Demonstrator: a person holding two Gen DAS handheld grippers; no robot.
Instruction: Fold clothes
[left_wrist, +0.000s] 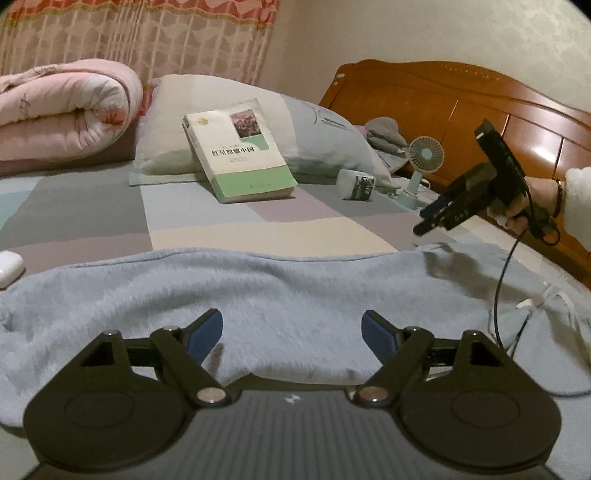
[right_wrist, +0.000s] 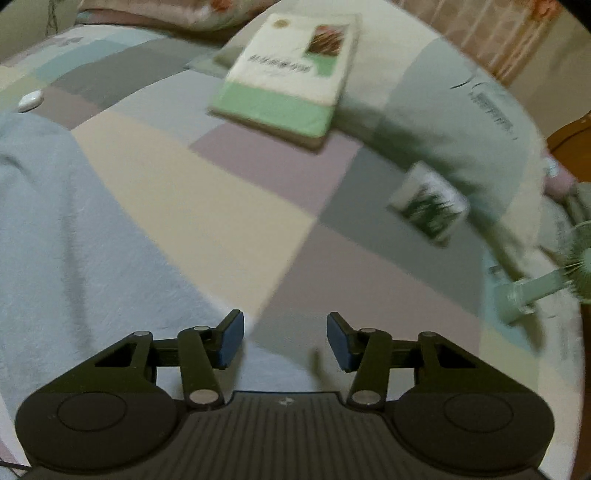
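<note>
One fluffy pale-blue garment (left_wrist: 258, 295) lies flat on the patchwork bed sheet (left_wrist: 192, 218); one green-white book (left_wrist: 240, 151), one mint handheld fan (left_wrist: 424, 155). Your left gripper (left_wrist: 291, 332) hovers over it, jaws released, empty. Right gripper (right_wrist: 285, 339), angled down over the garment's edge, also apart w/ nothing between.

Light blue fleece garment (left_wrist: 280, 306) — spread flat across patchwork bedsheet, edges rumpled.

I'm in a home bedroom: a bed with wooden headboard (left_wrist: 461, 107), pillow (left_wrist: 221, 122), rolled quilt (left_wrist: 62, 110), curtains (left_wrist: 147, 37).
</note>
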